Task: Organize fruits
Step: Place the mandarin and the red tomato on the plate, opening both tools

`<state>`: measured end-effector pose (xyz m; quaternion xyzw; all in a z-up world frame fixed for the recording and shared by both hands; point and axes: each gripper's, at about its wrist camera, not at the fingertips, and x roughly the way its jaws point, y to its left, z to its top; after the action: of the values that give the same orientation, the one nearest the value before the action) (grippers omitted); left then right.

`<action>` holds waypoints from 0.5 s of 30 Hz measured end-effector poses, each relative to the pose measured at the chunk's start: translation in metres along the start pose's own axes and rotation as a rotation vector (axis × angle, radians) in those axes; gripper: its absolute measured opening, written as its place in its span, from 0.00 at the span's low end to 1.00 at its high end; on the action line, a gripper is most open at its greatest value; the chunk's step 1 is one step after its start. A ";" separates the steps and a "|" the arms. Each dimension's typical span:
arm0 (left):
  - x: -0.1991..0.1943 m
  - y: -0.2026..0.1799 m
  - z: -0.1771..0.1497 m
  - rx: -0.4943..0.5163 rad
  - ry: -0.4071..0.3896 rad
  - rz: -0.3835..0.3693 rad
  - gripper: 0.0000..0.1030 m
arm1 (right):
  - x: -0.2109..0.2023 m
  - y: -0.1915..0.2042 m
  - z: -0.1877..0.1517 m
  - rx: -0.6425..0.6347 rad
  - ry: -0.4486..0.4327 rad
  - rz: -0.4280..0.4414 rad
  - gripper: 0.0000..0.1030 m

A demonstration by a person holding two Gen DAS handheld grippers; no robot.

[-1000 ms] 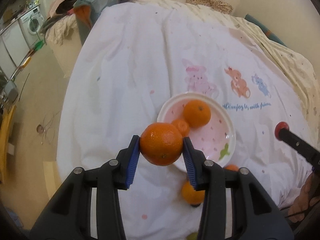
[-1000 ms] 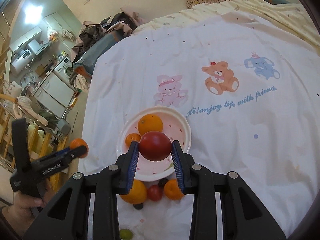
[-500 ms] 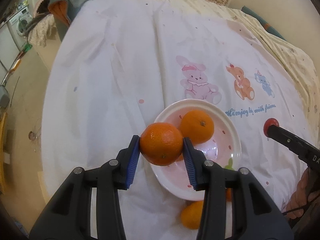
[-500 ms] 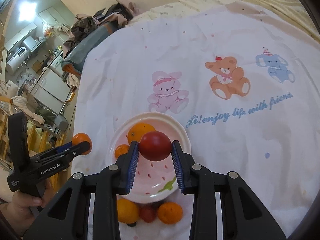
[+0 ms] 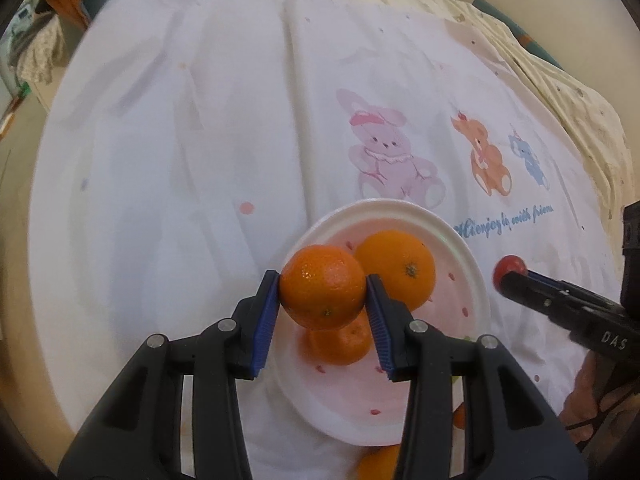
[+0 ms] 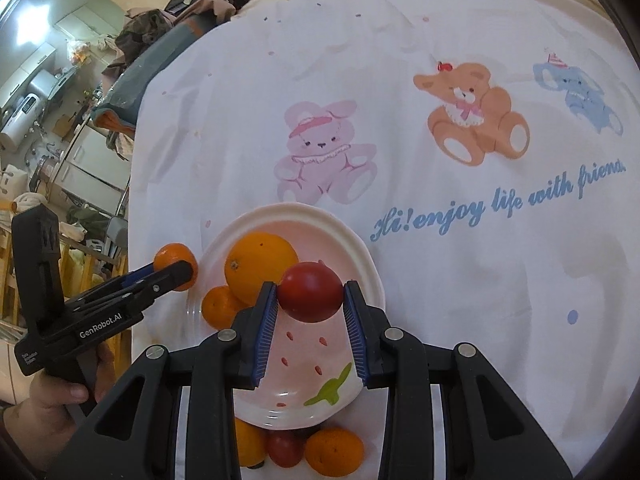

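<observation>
Over the plate (image 6: 362, 254), lower left gripper (image 5: 323, 300) clamping its mandarin (image 5: 322, 286) and right gripper (image 6: 310, 300) clamping its tomato (image 6: 311, 291) onto bare spots, then release gently

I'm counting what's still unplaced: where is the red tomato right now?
In the right wrist view the red tomato is clamped in the right gripper, over the plate, right of the large orange.
</observation>
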<state>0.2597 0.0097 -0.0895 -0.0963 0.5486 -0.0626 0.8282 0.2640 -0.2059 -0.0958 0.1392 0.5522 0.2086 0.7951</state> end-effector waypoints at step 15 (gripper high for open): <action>0.002 -0.009 -0.004 -0.033 0.044 -0.072 0.88 | -0.003 -0.008 0.003 0.059 -0.009 0.027 0.55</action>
<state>0.2571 0.0006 -0.0908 -0.1280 0.5637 -0.0854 0.8115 0.2678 -0.2145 -0.0957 0.1711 0.5525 0.2021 0.7903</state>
